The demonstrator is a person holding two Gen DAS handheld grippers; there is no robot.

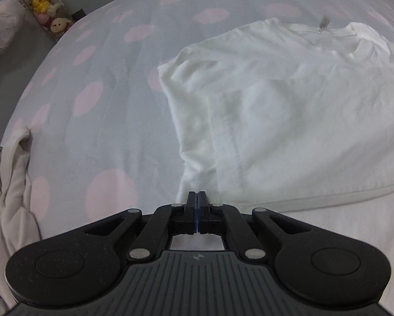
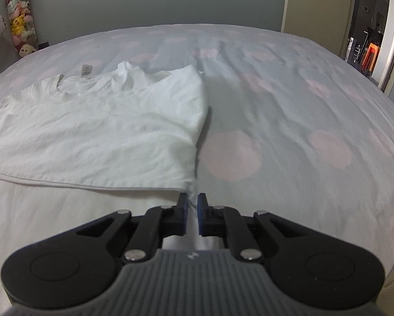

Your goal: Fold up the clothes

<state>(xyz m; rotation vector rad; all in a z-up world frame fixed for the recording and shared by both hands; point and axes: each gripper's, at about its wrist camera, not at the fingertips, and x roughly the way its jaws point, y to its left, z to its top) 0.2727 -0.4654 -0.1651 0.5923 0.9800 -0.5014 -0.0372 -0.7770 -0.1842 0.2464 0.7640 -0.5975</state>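
Note:
A white T-shirt (image 1: 289,110) lies flat on the bed with both sleeves folded in; its collar and label point away from me. My left gripper (image 1: 197,193) is shut at the shirt's near left bottom corner; whether it pinches cloth I cannot tell. In the right wrist view the same shirt (image 2: 104,131) lies at the left. My right gripper (image 2: 192,196) is slightly open at the near right bottom corner, with a strip of white cloth between its fingers.
The bed has a grey cover with pink dots (image 1: 104,110) and a white sheet near me. Pale clothes (image 1: 9,184) are piled at the left edge. A tube of plush toys (image 2: 20,21) stands by the far wall. A doorway (image 2: 368,39) is at the right.

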